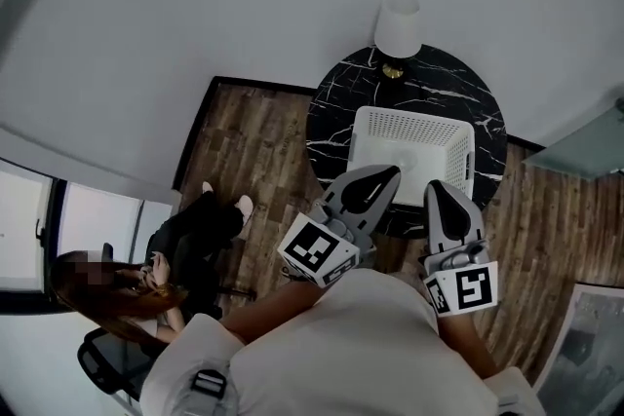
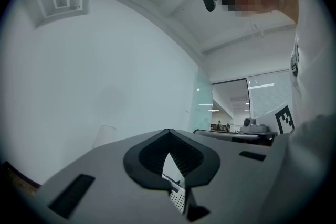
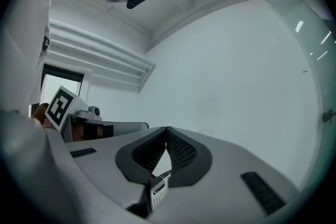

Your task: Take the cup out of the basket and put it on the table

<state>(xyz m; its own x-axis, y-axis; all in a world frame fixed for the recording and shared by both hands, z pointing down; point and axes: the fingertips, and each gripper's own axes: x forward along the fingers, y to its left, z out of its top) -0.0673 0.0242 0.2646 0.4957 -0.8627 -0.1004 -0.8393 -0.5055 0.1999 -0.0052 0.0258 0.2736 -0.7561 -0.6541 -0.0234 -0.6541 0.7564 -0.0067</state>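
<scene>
The white cup (image 1: 398,26) stands on end at the far edge of the round black marble tabletop (image 1: 336,122), its long axis vertical, outside the white perforated basket (image 1: 458,161) and just beyond that basket's far rim. Which end is up cannot be told. A small gold thing (image 1: 393,70) lies at its foot. The basket sits at the tabletop's middle and shows nothing inside.

The left hand-held gripper (image 1: 390,172) hangs over the basket's near left corner and the right hand-held gripper (image 1: 436,187) over its near rim. In both gripper views the jaw tips meet, with nothing between them.
</scene>
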